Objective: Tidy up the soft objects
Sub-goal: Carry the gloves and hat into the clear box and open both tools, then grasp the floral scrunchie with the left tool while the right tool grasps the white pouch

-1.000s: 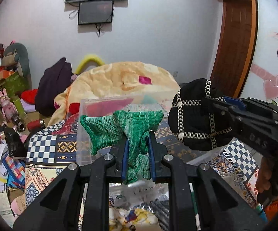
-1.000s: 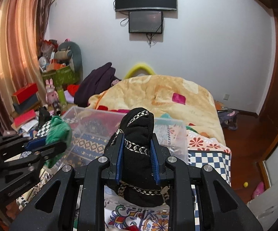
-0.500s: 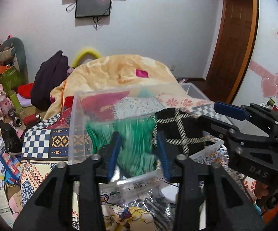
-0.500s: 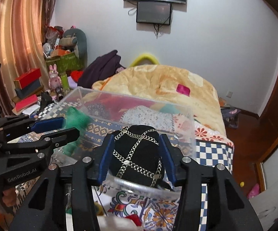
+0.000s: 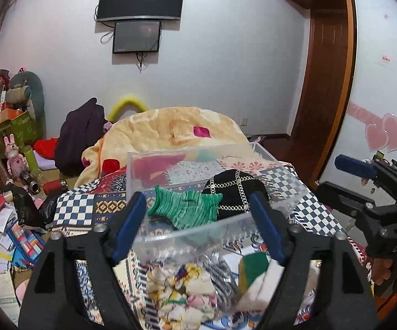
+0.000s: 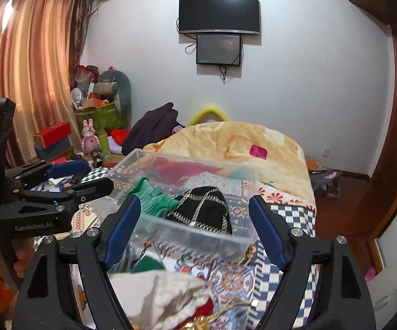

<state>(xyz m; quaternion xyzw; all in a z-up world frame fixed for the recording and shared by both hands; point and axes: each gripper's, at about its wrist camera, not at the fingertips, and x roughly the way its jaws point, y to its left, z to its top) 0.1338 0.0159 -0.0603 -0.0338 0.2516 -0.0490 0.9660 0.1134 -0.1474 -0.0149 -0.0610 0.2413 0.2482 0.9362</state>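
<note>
Left claw (image 5: 198,227) spread wide and empty, poised just before the near wall of the clear plastic bin (image 5: 187,235); right claw (image 6: 193,229) likewise spread and empty at the same bin. Inside the bin lie the green knitted piece (image 5: 184,209) and, touching it on its right, the black cap with pale chain trim (image 5: 235,192). The step in hand appears to be the deposit, with both items resting in the bin. The next move probably calls for lowering the claws to the heap of loose soft items (image 5: 182,294) in front of the bin and pinching another piece. The bin stands on a bed with a patchwork cover (image 5: 74,209); beyond lies a yellow quilt (image 5: 171,129). Two dark screens (image 5: 140,0) hang on the white wall; boxes and toys crowd the left floor.
</note>
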